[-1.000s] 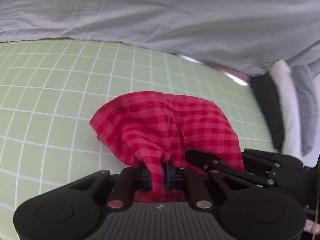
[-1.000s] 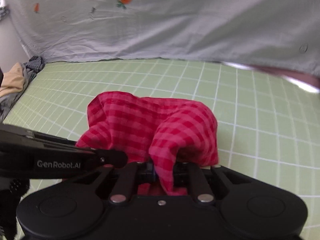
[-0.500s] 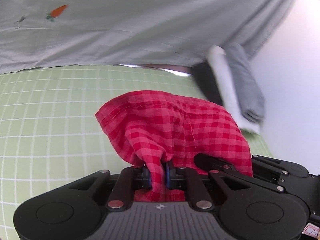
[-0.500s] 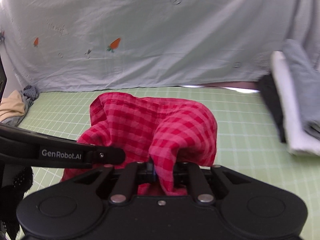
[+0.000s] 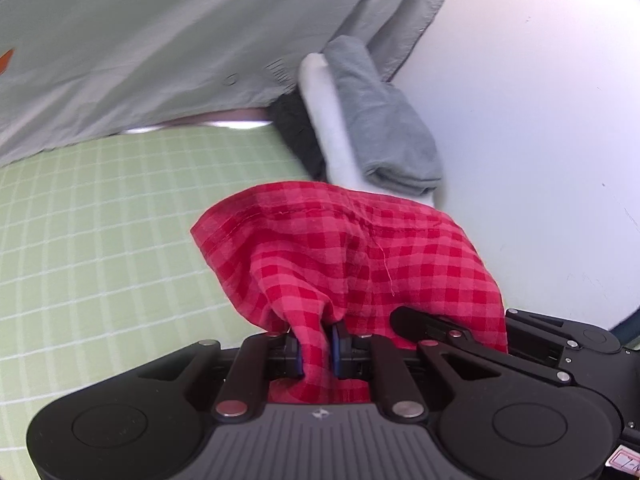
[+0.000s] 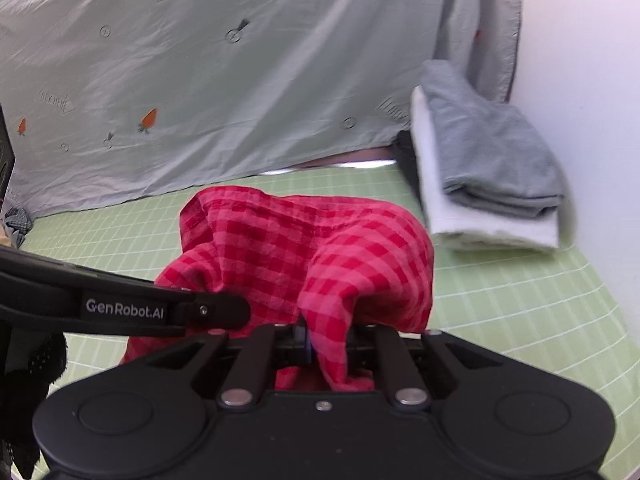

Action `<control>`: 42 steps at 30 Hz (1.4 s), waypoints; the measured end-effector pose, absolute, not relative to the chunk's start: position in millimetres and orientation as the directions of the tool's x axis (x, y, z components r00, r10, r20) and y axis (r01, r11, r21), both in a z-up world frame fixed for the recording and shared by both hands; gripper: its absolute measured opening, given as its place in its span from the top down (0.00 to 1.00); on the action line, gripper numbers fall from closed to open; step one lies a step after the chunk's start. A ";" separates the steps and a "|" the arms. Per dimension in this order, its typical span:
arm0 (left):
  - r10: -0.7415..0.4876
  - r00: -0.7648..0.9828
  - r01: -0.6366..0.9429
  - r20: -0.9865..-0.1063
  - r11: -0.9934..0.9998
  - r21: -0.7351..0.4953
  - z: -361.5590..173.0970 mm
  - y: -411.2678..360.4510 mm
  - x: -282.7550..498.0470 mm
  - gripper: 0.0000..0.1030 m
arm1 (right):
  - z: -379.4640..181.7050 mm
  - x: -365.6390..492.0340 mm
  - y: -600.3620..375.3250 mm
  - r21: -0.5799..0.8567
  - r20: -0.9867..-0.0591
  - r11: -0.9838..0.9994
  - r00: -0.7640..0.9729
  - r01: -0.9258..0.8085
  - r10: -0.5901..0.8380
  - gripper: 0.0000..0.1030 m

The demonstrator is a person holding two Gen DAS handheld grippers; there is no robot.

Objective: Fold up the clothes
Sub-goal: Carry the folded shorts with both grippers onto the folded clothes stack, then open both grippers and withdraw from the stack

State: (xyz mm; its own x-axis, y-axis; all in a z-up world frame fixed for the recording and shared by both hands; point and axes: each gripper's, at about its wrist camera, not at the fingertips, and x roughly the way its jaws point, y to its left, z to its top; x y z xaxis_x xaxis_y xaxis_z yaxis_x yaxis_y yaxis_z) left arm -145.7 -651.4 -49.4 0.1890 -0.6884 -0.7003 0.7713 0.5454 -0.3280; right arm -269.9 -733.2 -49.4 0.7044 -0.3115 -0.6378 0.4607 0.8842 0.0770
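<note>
Two grippers hold one red checked garment (image 5: 352,264): the left gripper (image 5: 316,344) and the right gripper (image 6: 324,344) each stand narrow, pinching a bunched fold. It hangs between them above the green gridded mat (image 6: 520,320), near a stack of folded clothes (image 6: 492,184). Judged light, soft and limp; hemmed edges or corners would give surer hold than mid-cloth bunches.

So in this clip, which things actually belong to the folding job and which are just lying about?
In the job:
- red checked garment, bunched up and pinched by both grippers
- left hand-held gripper, shut on it
- right hand-held gripper, shut on it
- stack of folded clothes by the wall, likely finished pieces

Lying about:
- green grid mat
- grey carrot-print sheet as backdrop
- crumpled clothes at the far left edge
</note>
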 end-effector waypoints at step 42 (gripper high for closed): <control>-0.549 0.573 0.642 -0.609 0.762 -0.084 -26.4 -870.7 -60.9 0.00 | -24.1 -208.2 -1042.0 -0.022 -0.471 0.775 0.678 0.631 -0.565 0.00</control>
State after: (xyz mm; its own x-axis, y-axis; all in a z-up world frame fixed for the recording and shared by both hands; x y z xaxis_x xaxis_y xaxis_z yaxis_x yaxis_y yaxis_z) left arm -60.9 -870.7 -26.4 0.5726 -0.5492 -0.6087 0.6417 0.7623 -0.0842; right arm -208.2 -1042.0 -24.1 0.6777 -0.5651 -0.4706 0.6314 0.7752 -0.0216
